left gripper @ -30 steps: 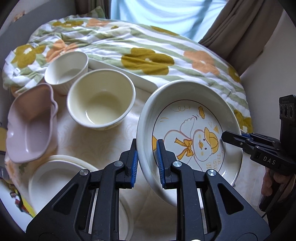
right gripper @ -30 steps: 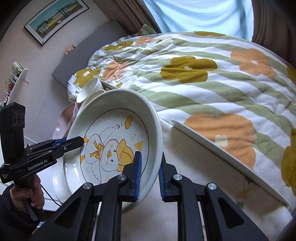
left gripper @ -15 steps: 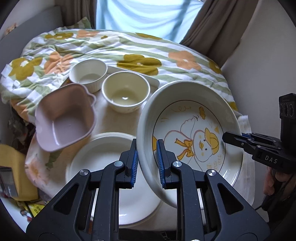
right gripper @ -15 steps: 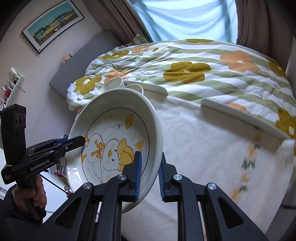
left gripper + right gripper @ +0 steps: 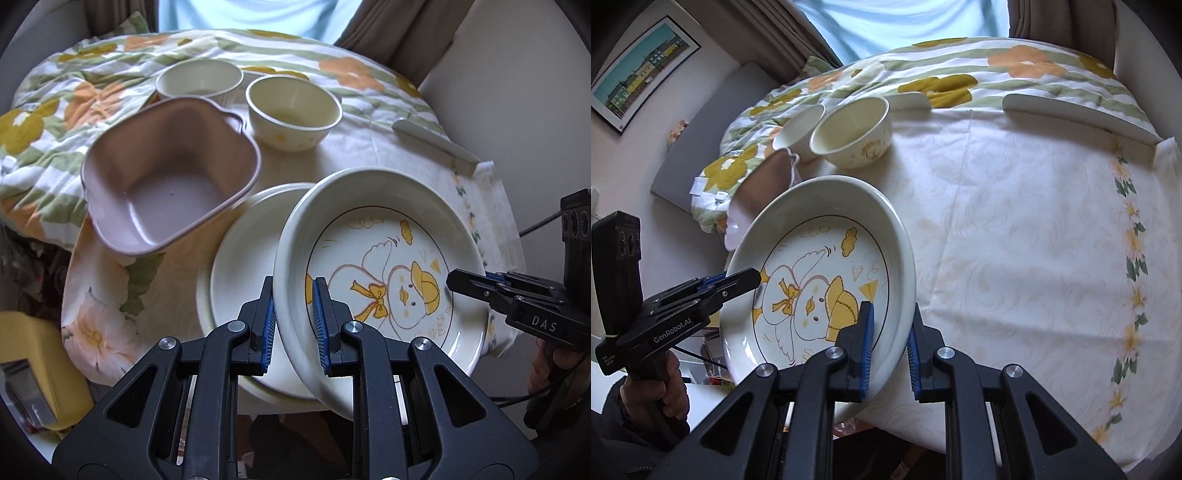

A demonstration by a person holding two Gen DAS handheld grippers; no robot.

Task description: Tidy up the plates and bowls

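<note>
Glossy round duck plate (image 5: pixel 388 266) now over plain plate (image 5: pixel 243 266)

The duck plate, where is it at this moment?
The duck plate is held tilted above the table, the left claw and the right claw each clamping its rim; in the left wrist view it overlaps the plain white plate.

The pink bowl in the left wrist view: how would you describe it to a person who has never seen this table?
Start from the duck plate that both grippers hold by its rim. Left of it and further back sits the pink bowl, in front of two round cream bowls. It alone is mauve, squarish and has small side handles.
</note>
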